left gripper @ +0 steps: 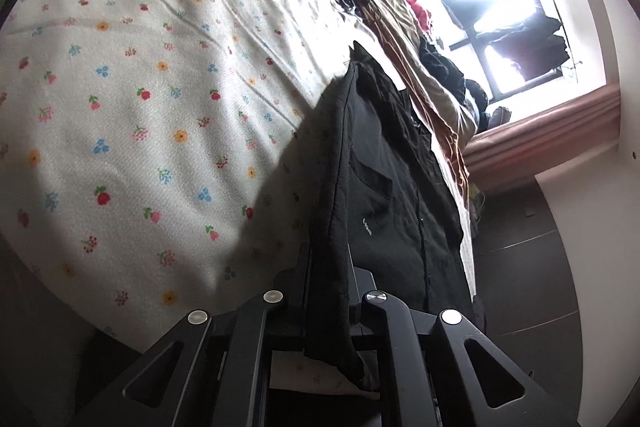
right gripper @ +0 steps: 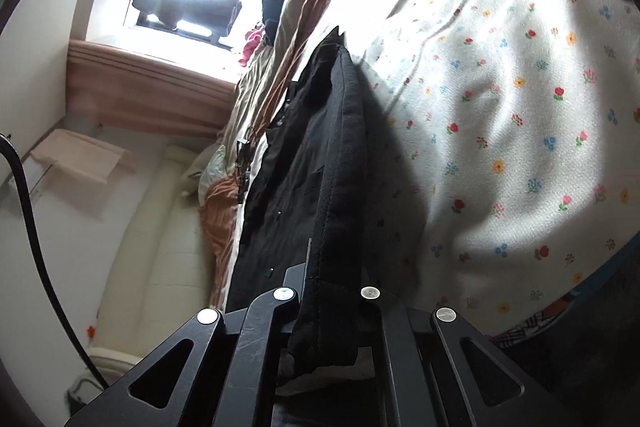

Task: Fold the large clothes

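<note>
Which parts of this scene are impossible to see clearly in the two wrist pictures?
- Left wrist view: the window is overexposed, so the clothes hanging there are only silhouettes.
- Left wrist view: small white print on the black garment is too small to read.
- Both views: the garment's full shape is hidden; it runs away edge-on from the left gripper and right gripper.
- Right wrist view: the flowered bedsheet is cut off by the lens rim.
</note>
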`<state>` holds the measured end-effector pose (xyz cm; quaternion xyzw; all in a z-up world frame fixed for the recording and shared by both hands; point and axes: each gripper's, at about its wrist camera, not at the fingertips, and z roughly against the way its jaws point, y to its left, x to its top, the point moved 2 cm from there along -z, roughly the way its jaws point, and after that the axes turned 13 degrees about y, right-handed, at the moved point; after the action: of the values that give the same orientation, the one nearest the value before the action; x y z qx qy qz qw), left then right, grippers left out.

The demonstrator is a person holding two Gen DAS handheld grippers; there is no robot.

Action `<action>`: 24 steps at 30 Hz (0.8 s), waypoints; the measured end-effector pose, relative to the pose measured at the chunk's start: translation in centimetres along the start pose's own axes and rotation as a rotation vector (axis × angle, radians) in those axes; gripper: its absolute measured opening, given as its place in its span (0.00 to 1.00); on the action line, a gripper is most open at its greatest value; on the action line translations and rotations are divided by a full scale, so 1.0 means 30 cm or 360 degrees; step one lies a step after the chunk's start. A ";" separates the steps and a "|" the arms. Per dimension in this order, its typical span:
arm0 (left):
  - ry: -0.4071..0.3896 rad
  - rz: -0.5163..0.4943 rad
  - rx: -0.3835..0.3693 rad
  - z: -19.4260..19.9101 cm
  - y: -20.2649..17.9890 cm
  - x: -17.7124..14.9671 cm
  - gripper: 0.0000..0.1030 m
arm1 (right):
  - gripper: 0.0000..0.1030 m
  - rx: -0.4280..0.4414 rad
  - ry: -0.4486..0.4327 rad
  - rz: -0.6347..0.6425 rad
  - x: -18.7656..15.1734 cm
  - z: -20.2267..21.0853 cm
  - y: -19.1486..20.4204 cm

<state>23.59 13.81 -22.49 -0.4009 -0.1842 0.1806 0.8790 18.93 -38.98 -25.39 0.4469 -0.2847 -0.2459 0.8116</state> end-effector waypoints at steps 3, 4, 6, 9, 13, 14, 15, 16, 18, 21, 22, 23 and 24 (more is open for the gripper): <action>-0.0022 -0.0021 -0.0022 0.054 -0.020 -0.021 0.10 | 0.05 0.0020 -0.0013 0.0031 -0.027 0.042 0.034; -0.0030 -0.0021 -0.0033 0.075 -0.024 -0.030 0.10 | 0.05 0.0024 -0.0016 0.0040 -0.035 0.057 0.043; -0.0046 -0.0022 -0.0055 0.113 -0.036 -0.048 0.09 | 0.05 0.0038 -0.0024 0.0063 -0.051 0.091 0.066; -0.0073 -0.0038 -0.0095 0.181 -0.062 -0.078 0.09 | 0.05 0.0065 -0.0042 0.0101 -0.084 0.152 0.112; -0.0126 -0.0086 -0.0170 0.294 -0.116 -0.123 0.09 | 0.05 0.0110 -0.0077 0.0158 -0.122 0.236 0.198; -0.0140 -0.0098 -0.0189 0.320 -0.134 -0.131 0.09 | 0.05 0.0125 -0.0087 0.0181 -0.134 0.261 0.224; -0.0156 -0.0113 -0.0208 0.351 -0.151 -0.143 0.09 | 0.05 0.0140 -0.0097 0.0205 -0.146 0.285 0.251; -0.0173 -0.0126 -0.0223 0.382 -0.166 -0.154 0.09 | 0.05 0.0151 -0.0106 0.0224 -0.158 0.301 0.280; -0.0207 -0.0143 -0.0264 0.444 -0.194 -0.173 0.09 | 0.05 0.0174 -0.0123 0.0274 -0.180 0.344 0.342; -0.0263 -0.0172 -0.0325 0.536 -0.237 -0.201 0.09 | 0.05 0.0191 -0.0140 0.0327 -0.220 0.389 0.425; -0.0280 -0.0180 -0.0341 0.566 -0.244 -0.207 0.09 | 0.05 0.0200 -0.0144 0.0341 -0.233 0.409 0.448; -0.0298 -0.0185 -0.0355 0.596 -0.255 -0.216 0.09 | 0.05 0.0209 -0.0148 0.0353 -0.242 0.425 0.468; -0.0314 -0.0189 -0.0368 0.627 -0.266 -0.225 0.09 | 0.05 0.0221 -0.0151 0.0364 -0.251 0.441 0.489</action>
<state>10.28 17.78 -6.07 -0.4681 -0.3125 0.1445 0.8138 6.64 -34.76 -8.72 0.4546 -0.3881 -0.1524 0.7871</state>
